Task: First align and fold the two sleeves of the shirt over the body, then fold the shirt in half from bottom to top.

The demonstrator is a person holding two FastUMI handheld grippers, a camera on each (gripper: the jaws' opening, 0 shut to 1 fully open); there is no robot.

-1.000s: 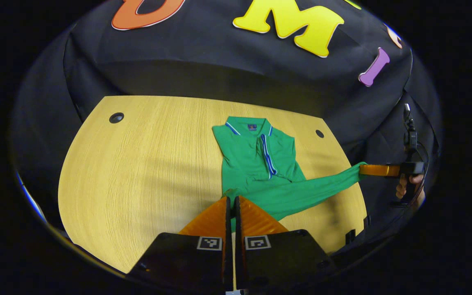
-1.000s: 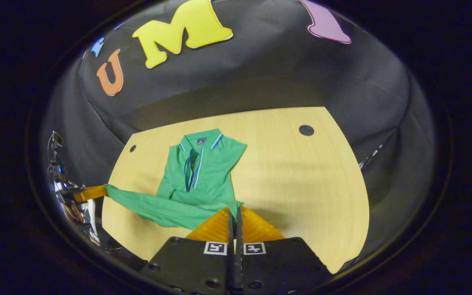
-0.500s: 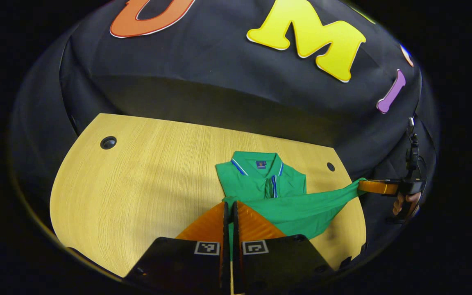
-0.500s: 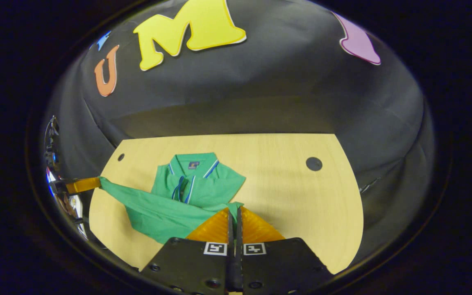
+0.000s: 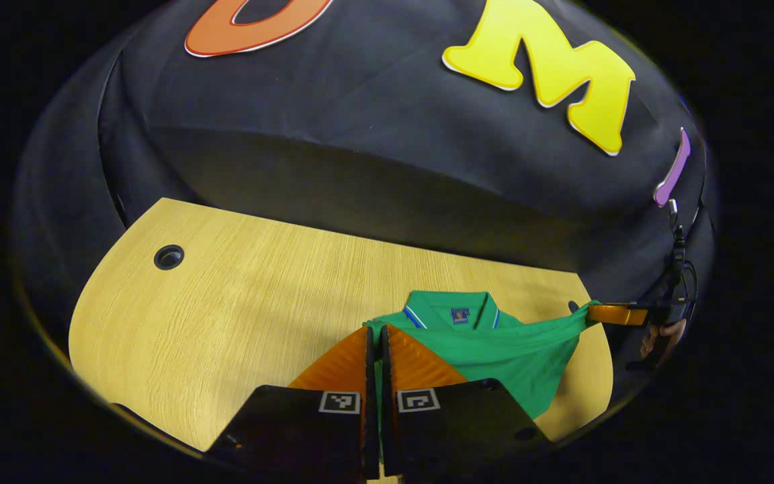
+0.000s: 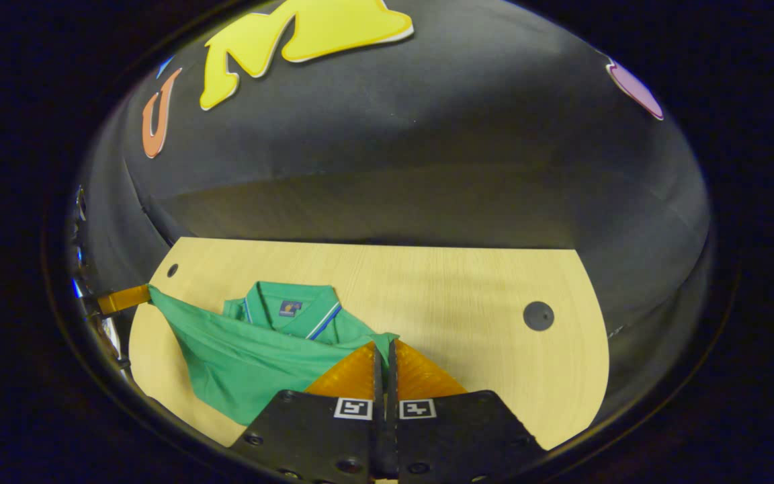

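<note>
While both hand-held grippers are clenched on the bottom hem of the green shirt, the cloth between them hangs lifted as a taut band above the wooden surface. In the left gripper view, the left hand-held gripper has its two fingers pressed together on one hem corner, and the fabric stretches away to the right hand-held gripper, which pinches the other corner near the surface's far edge, with a hand partly seen behind it. In the right gripper view, the right hand-held gripper likewise grasps a corner of the shirt between closed fingers, and the hem runs off to the left hand-held gripper at the edge of the picture. The raised lower part of the shirt covers most of the body; beyond it the collar with its blue-and-white stripes lies flat on the surface. Two round dark holes sit in the surface, well apart from the shirt.
</note>
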